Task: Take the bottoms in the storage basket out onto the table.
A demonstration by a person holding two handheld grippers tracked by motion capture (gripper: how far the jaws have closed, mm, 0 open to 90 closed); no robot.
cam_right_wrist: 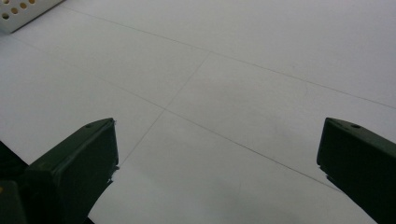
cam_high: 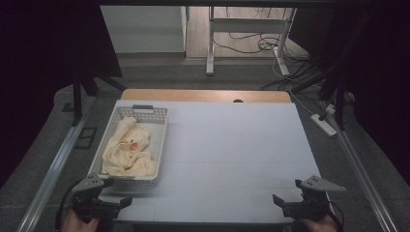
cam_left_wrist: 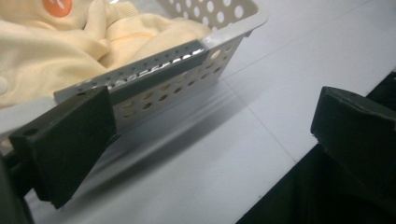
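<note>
A white perforated basket stands at the left of the white table and holds a crumpled cream cloth with an orange mark on it. My left gripper rests at the table's near left corner, just in front of the basket's near wall, jaws wide open and empty. In the left gripper view the basket's near rim and the cream cloth lie close ahead of the left gripper. My right gripper sits at the near right corner, open and empty, over the bare table.
The table has a wooden strip along its far edge. Metal rails run down both sides of it. A power strip and cables lie on the floor at the right. A desk frame stands beyond. A corner of the basket appears in the right gripper view.
</note>
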